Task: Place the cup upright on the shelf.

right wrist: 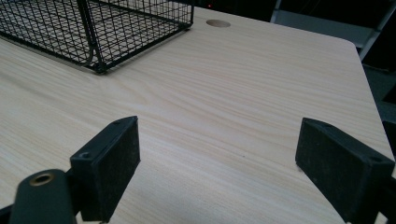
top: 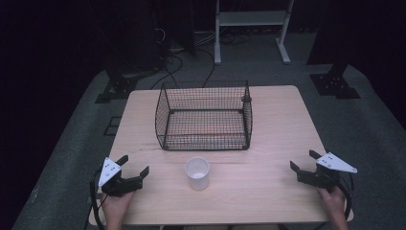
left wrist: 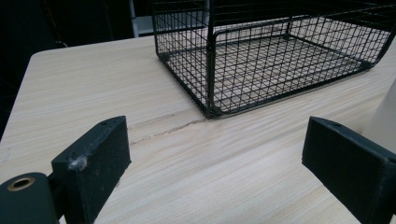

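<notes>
A white paper cup [top: 197, 173] stands upright on the wooden table [top: 268, 143], just in front of an empty black wire basket [top: 204, 116]. My left gripper [top: 133, 166] rests open near the table's front left corner, left of the cup, with nothing between its jaws. My right gripper [top: 303, 161] rests open near the front right edge, also holding nothing. In the left gripper view the basket [left wrist: 275, 56] lies ahead and the cup's side [left wrist: 385, 116] shows at the right edge. The right gripper view has the basket's corner [right wrist: 93, 28] at upper left.
A round cable hole [right wrist: 218, 23] sits in the table near its far right corner. Beyond the table are a white metal stand [top: 251, 28], black stand feet [top: 335, 84] and cables on the grey floor. Bare tabletop lies either side of the basket.
</notes>
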A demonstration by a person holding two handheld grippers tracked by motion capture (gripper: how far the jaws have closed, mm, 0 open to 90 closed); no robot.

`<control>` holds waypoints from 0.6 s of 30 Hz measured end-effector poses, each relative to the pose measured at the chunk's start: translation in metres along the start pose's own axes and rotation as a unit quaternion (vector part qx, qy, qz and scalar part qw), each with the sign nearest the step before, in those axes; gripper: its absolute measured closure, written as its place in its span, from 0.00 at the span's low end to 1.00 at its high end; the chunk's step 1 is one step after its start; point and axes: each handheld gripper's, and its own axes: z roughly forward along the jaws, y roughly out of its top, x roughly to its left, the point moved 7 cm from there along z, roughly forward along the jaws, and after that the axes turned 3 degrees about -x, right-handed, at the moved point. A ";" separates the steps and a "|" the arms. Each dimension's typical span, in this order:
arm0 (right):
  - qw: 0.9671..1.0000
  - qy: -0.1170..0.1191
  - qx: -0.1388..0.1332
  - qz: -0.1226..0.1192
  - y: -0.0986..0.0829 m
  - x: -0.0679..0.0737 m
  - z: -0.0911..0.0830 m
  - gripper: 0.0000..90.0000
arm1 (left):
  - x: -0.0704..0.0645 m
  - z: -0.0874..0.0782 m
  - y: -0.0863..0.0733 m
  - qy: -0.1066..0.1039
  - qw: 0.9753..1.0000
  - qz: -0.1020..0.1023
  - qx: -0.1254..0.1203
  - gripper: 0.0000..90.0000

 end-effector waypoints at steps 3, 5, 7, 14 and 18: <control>1.000 0.001 0.000 0.000 0.000 0.000 0.000 0.15 | -0.001 0.000 0.000 -0.002 1.000 0.002 0.002 0.08; 1.000 0.002 0.000 0.000 0.000 0.001 0.000 0.15 | -0.001 0.000 -0.001 -0.004 1.000 0.002 0.002 0.08; 1.000 0.001 0.000 0.000 0.000 0.000 0.000 0.15 | -0.001 0.000 -0.001 -0.006 1.000 0.002 0.002 0.08; 1.000 0.001 0.001 0.000 0.000 0.000 0.000 0.15 | -0.007 0.002 0.002 -0.015 1.000 0.011 0.000 0.08; 1.000 0.001 0.002 -0.002 0.000 0.000 0.001 0.15 | -0.013 0.004 0.003 -0.019 1.000 0.016 0.003 0.06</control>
